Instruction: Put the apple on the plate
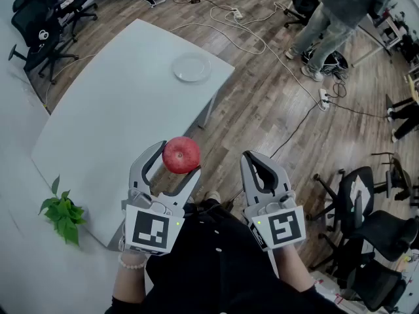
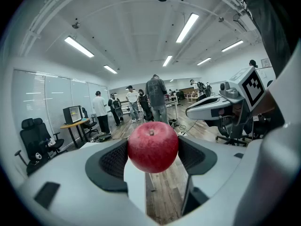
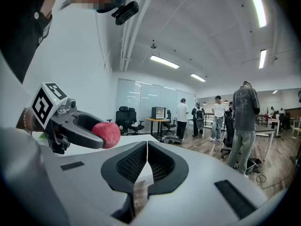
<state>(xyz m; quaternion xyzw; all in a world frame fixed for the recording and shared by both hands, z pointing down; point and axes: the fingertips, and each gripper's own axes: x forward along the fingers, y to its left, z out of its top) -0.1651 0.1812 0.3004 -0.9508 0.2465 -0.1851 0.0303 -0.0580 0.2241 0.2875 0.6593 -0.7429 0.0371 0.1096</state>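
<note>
A red apple [image 1: 181,155] is clamped between the two fingers of my left gripper [image 1: 178,159] and held in the air over the near edge of the white table [image 1: 111,116]. In the left gripper view the apple [image 2: 153,146] fills the gap between the dark pads, stem up. The white plate [image 1: 192,68] sits empty at the table's far right corner, well ahead of the apple. My right gripper [image 1: 256,162] hovers beside the left one, off the table's edge, with its jaws shut on nothing. From the right gripper view, the apple [image 3: 107,134] shows at the left.
A small green plant [image 1: 63,214] lies at the table's near left corner. Cables [image 1: 262,44] run across the wooden floor to the right. A person [image 1: 337,18] stands at the far right, and office chairs [image 1: 366,221] stand at the right and far left.
</note>
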